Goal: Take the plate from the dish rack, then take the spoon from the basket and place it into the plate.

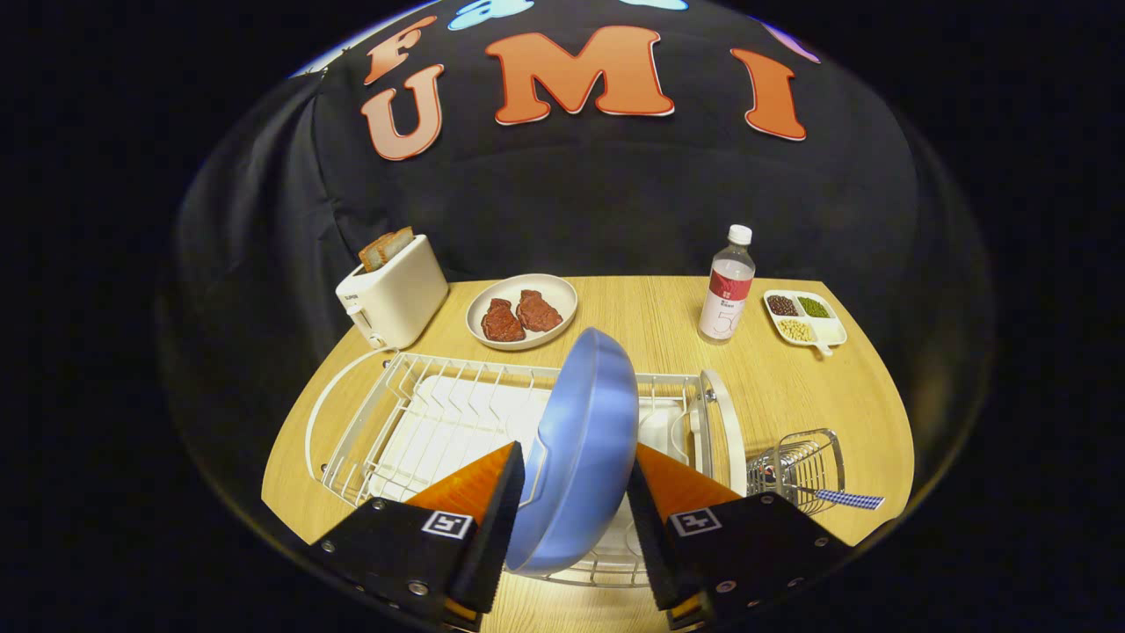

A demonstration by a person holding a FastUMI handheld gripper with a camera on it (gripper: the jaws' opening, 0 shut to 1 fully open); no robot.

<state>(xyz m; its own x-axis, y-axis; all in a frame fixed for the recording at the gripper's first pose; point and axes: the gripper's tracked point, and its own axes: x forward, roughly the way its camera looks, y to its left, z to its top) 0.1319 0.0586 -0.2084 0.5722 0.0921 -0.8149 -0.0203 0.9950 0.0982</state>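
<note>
A blue plate point(584, 440) stands on edge between my fingers, over the white wire dish rack point(413, 413). My gripper point(576, 488) is shut on the plate, one orange finger pressing each face near its lower rim. To the right of the rack stands a small wire basket point(804, 470). From it a spoon point(839, 498) with a blue checked handle pokes out to the right. Whether the plate's bottom edge still rests in the rack is hidden behind my fingers.
Beyond the rack are a white toaster point(395, 294) holding bread, a pale plate of two meat pieces point(521, 312), a water bottle point(728, 286) and a small divided dish of beans point(804, 318). The round wooden table point(642, 303) ends close behind them at the black wall.
</note>
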